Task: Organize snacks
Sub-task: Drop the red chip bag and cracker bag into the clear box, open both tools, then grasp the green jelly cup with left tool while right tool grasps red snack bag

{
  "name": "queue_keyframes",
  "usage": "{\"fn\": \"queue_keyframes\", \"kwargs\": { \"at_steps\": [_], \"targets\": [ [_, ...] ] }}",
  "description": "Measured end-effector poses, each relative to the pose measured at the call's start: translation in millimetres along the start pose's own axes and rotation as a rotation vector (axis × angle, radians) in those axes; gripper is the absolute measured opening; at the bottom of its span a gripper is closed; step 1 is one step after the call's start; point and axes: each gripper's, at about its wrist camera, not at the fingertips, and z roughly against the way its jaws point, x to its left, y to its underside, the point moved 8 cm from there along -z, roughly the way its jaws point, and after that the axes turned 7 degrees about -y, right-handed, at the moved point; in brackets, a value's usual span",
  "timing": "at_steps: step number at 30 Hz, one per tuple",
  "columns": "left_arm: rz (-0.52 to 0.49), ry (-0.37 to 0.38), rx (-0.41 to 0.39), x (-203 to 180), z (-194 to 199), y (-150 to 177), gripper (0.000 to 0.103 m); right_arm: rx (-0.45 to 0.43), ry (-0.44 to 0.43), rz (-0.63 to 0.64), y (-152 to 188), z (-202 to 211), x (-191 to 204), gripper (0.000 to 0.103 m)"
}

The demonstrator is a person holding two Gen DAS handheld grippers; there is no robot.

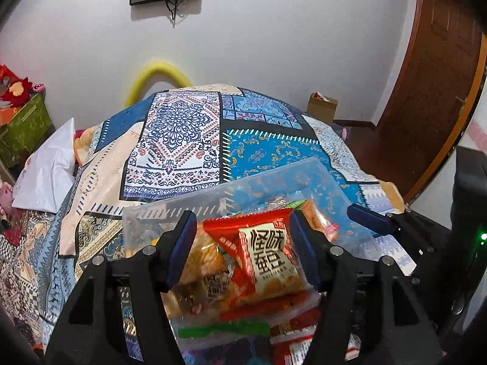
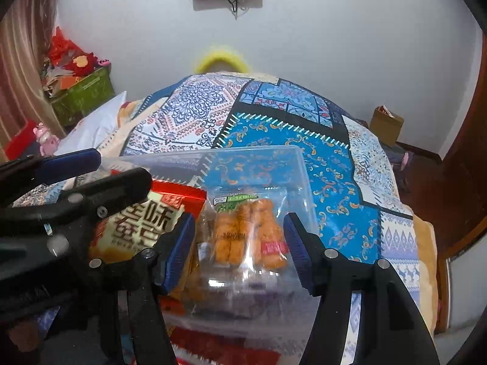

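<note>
Below the clear plastic bin [image 1: 307,170], the red and green snack packets [image 1: 243,328] smear into blur and run off the bottom edge, their print unreadable, partly hidden behind black gripper arms.

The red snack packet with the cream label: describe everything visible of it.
The red snack packet with the cream label is a glossy, crinkled plastic pouch with large dark Chinese characters on its cream panel. It sits tilted between the left gripper's blue-padded fingers, above other wrapped snacks in the clear plastic bin. Whether the pads actually pinch it cannot be told. A clear packet of orange snacks lies beside it.
</note>
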Motion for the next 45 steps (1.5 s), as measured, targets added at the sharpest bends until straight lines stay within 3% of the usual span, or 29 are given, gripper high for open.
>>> {"fn": "queue_keyframes", "kwargs": {
  "at_steps": [5,12,21,26,35,42,45],
  "targets": [
    [0.002,-0.012,-0.014,8.7,24.2,8.7,0.064,-0.017,-0.007,-0.003,9.6,23.7,1.5,0.058],
    [0.015,-0.008,0.022,24.6,47.7,47.7,0.066,-0.014,-0.037,-0.013,38.9,49.8,9.3,0.063],
    [0.028,0.0,0.108,41.2,55.4,108.7,0.066,0.123,-0.11,-0.062,96.2,29.7,24.7,0.066],
    [0.02,-0.006,0.146,48.1,52.8,134.8,0.066,0.189,-0.107,-0.077,114.2,8.7,32.1,0.079],
    [0.06,-0.008,0.206,62.0,38.1,161.8,0.066,0.211,-0.1,-0.071,111.7,-14.6,39.2,0.103],
    [0.059,0.033,0.217,51.9,40.4,168.9,0.066,0.234,-0.127,-0.063,115.9,-10.3,41.3,0.101],
    [0.042,0.043,0.211,44.2,46.2,171.2,0.066,0.218,-0.142,-0.07,120.9,-2.2,37.4,0.088]
  ]
}}
